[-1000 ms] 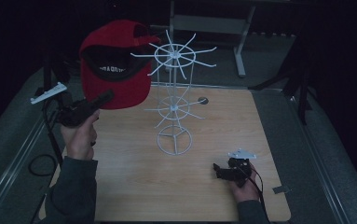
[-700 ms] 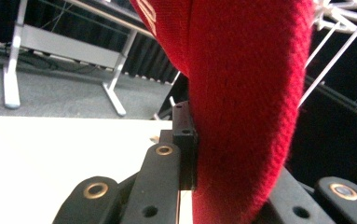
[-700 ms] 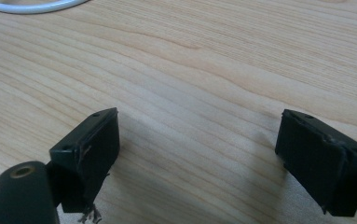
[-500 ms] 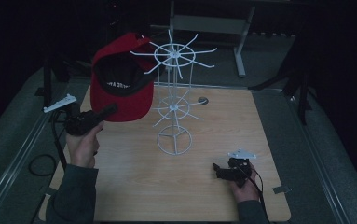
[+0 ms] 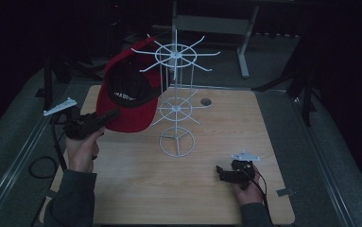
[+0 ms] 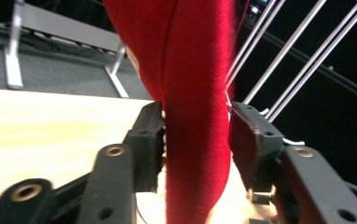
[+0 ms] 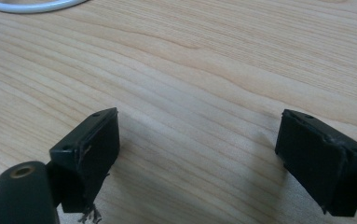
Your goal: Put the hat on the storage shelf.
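Gripping the brim of a red cap (image 5: 126, 97), the left gripper (image 5: 110, 116) stood raised above the left part of the wooden table (image 5: 136, 189), with the person's left hand (image 5: 83, 149) wrapped round its handle and a grey plate jutting out to its left. In the left gripper view the two black jaws were pressed against either side of the red fabric (image 6: 197, 116), which rose straight up between them and out of the top of the view. The cap hung in the air, its dark underside with pale lettering turned toward the camera and its crown tilted up and to the right, close against the arms of a white wire rack (image 5: 175, 101); whether it touched them could not be told. That rack stood upright at the middle of the table on a ring base, with two wheels of spokes along its central pole, the larger one on top. A small round hole (image 5: 205, 101) showed in the tabletop just right of the rack.

Farther right, near the front edge, the right gripper (image 5: 222, 172) lay low on the table in the person's right hand (image 5: 247, 189), well apart from the rack. In the right gripper view its jaws stood wide apart over bare wood grain (image 7: 204, 70), with nothing between them, and a curve of the white rack base (image 7: 27, 5) crossed the top left corner.
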Demonstrator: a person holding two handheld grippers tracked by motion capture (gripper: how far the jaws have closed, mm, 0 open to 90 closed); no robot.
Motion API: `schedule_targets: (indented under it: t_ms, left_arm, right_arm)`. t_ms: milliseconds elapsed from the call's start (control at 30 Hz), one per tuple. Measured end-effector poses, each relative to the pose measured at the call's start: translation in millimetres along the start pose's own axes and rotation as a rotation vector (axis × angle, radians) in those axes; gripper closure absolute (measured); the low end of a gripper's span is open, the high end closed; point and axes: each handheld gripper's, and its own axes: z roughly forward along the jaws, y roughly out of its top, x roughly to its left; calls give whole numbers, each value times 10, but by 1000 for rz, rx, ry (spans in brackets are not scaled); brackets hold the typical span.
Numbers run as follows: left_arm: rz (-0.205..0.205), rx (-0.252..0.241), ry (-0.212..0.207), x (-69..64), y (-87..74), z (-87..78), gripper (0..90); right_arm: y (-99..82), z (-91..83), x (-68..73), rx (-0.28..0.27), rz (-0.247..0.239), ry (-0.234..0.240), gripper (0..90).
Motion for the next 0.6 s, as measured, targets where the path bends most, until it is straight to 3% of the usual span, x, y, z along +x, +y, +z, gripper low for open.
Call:
schedule_targets:
  t_ms: [167, 333, 600]
  left_arm:
    - [-10, -19, 19, 7, 42, -85, 421]
    - [10, -16, 55, -5, 41, -134, 360]
    - [30, -7, 80, -10, -68, -205, 315]
  right_arm:
    - [0, 0, 0, 0, 0, 0, 134]
    - [0, 0, 0, 0, -1, 0, 134]
    - [0, 0, -1, -1, -1, 0, 134]
